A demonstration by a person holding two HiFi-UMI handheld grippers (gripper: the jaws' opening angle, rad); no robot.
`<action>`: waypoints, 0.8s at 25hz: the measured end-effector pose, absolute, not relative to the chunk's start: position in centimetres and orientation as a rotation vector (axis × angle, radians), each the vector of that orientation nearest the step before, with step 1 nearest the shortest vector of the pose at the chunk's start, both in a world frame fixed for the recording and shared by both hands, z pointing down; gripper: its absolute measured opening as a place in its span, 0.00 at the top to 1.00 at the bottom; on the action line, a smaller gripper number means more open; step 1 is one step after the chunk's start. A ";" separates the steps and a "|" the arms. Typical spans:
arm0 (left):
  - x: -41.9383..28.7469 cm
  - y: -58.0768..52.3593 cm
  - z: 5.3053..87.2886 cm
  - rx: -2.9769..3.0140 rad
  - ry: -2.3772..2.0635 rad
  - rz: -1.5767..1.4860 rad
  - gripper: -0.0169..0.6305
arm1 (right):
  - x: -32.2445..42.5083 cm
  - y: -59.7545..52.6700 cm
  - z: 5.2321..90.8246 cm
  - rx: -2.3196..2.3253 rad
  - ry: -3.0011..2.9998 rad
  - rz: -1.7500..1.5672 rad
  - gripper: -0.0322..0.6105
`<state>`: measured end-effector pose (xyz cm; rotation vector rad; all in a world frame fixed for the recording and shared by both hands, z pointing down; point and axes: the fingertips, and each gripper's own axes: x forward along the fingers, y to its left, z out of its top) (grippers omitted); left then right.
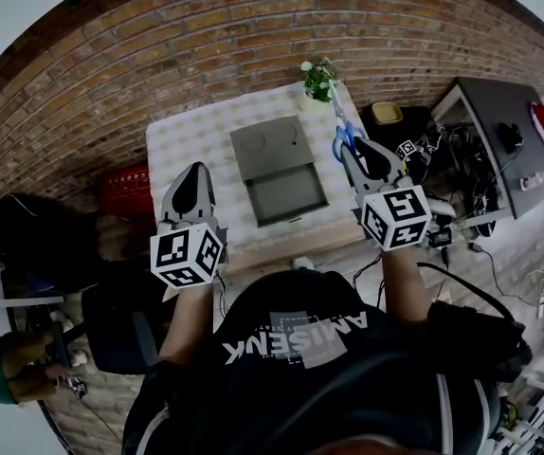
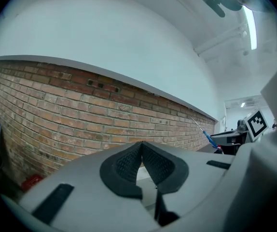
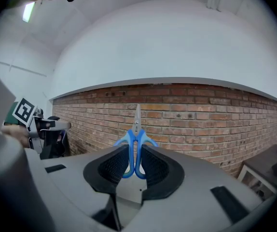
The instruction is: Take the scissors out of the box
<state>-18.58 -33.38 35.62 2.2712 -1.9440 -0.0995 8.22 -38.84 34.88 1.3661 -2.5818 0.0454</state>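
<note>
A grey box [image 1: 253,207] lies open on the checked tablecloth, its lid [image 1: 270,145] folded flat behind it. Nothing shows inside the box. My right gripper [image 1: 353,150] hovers to the right of the box, shut on the blue handles of the scissors [image 1: 345,133]. In the right gripper view the scissors [image 3: 134,129] stand upright between the pads of the gripper [image 3: 134,151], blades pointing away toward the brick wall. My left gripper [image 1: 192,171] hangs off the table's left side, shut and empty. In the left gripper view this gripper [image 2: 142,145] has its pads touching, and the scissors [image 2: 207,137] show far right.
A small potted plant [image 1: 319,79] stands at the table's far edge, a yellow tub [image 1: 386,113] just beyond the right corner. A red crate [image 1: 125,190] sits left of the table. A cluttered desk with cables [image 1: 499,150] stands to the right. Another person's hand [image 1: 16,354] shows at lower left.
</note>
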 end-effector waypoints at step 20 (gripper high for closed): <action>-18.0 -33.6 36.1 2.258 -1.937 -0.087 0.96 | 8.4 -39.3 35.4 1.357 -2.561 0.030 0.77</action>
